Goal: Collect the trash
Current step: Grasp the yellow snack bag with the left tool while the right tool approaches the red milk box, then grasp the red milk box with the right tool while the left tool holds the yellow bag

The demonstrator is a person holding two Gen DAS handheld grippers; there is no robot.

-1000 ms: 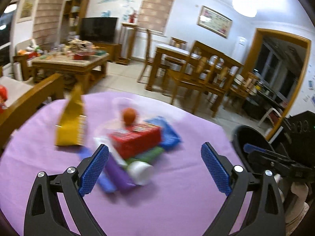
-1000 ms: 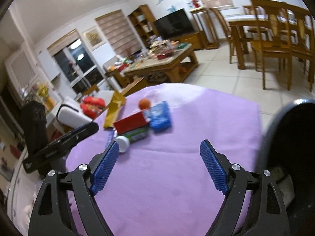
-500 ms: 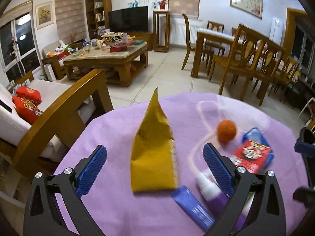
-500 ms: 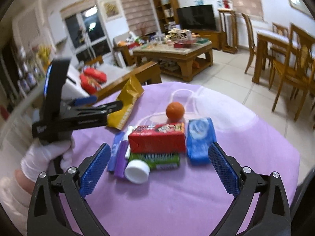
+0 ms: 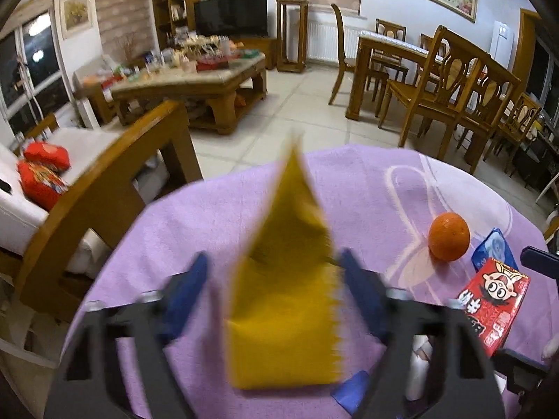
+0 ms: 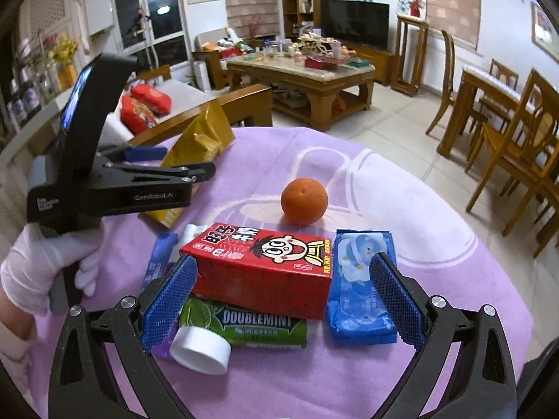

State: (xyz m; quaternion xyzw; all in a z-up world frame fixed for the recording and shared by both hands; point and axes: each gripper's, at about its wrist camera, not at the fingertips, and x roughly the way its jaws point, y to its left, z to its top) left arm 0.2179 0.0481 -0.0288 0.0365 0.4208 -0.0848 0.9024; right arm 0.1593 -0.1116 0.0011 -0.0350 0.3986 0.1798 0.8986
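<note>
A yellow snack bag [image 5: 286, 289] lies on the purple tablecloth [image 5: 367, 188]; it also shows in the right wrist view [image 6: 195, 146]. My left gripper [image 5: 276, 293] is open with its blurred blue fingers on either side of the bag. My right gripper [image 6: 279, 296] is open around a red milk carton [image 6: 262, 269], which rests on a green Doublemint pack [image 6: 251, 324]. A blue tissue pack [image 6: 363, 289], a white cap [image 6: 201, 349], a purple tube [image 6: 159, 262] and an orange [image 6: 304, 200] lie close by.
A wooden chair back [image 5: 115, 188] stands just past the table's left edge. A coffee table [image 6: 307, 76] and dining chairs [image 6: 517, 146] stand on the tiled floor beyond. The left hand-held gripper body [image 6: 104, 181] reaches in over the table's left side.
My left gripper has moved forward so its fingers now flank the yellow bag. My right gripper has moved in closer and now straddles the red carton.
</note>
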